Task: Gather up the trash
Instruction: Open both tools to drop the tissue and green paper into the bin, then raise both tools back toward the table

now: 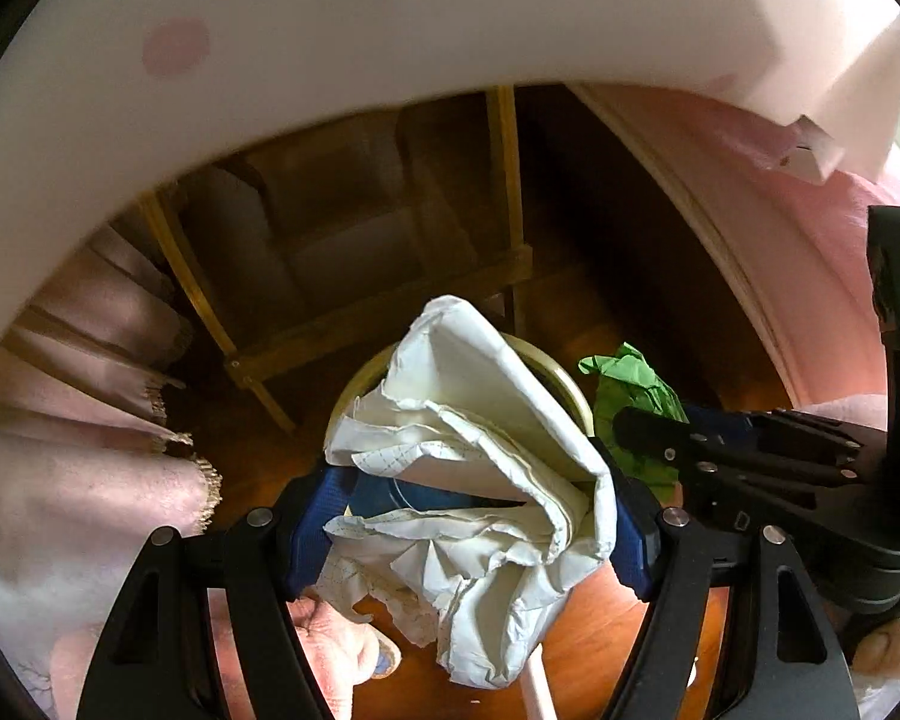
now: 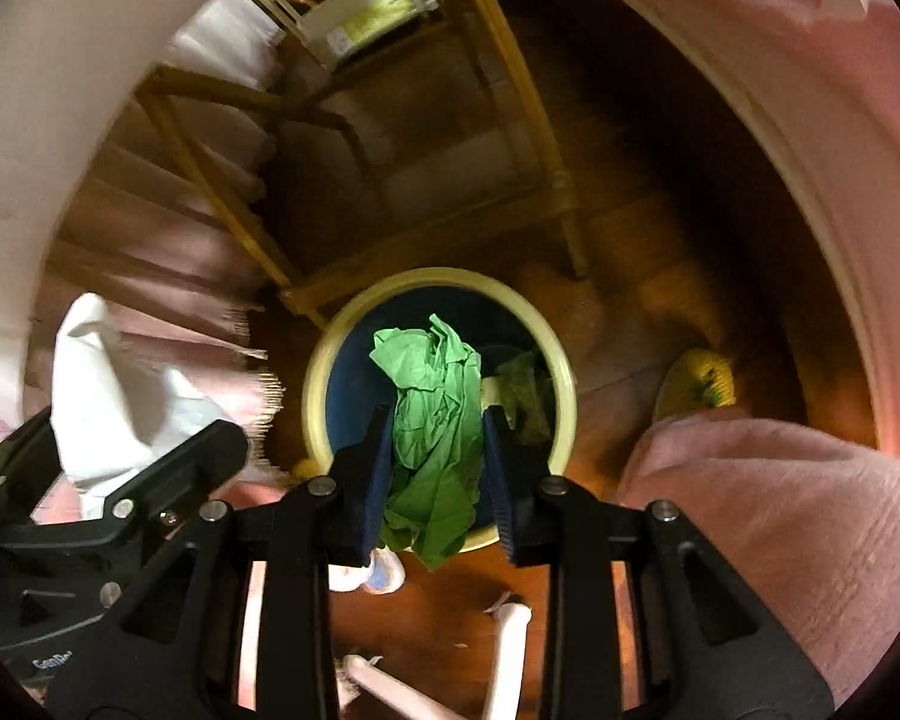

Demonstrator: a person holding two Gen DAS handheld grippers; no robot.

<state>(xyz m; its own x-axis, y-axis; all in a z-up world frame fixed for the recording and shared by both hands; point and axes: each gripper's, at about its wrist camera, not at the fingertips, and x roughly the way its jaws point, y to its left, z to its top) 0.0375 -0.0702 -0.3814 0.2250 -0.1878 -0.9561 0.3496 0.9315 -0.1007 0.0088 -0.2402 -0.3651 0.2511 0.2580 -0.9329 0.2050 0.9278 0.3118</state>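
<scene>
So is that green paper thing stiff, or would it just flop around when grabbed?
Probably floppy: the green paper sags in crumpled folds between the right gripper pads. Likely light too, since it hangs from a narrow pinch. Once released, it should drop into the bin below.

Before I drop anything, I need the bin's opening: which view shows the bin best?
The right wrist view: the bin shows nearly its whole cream rim below the green paper. In the left wrist view the white paper hides most of it.

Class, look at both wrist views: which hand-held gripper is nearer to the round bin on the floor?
Right, by a little. The right hand-held gripper holds green paper directly over the bin. The left hand-held gripper, clamping white paper, sits beside it.
</scene>
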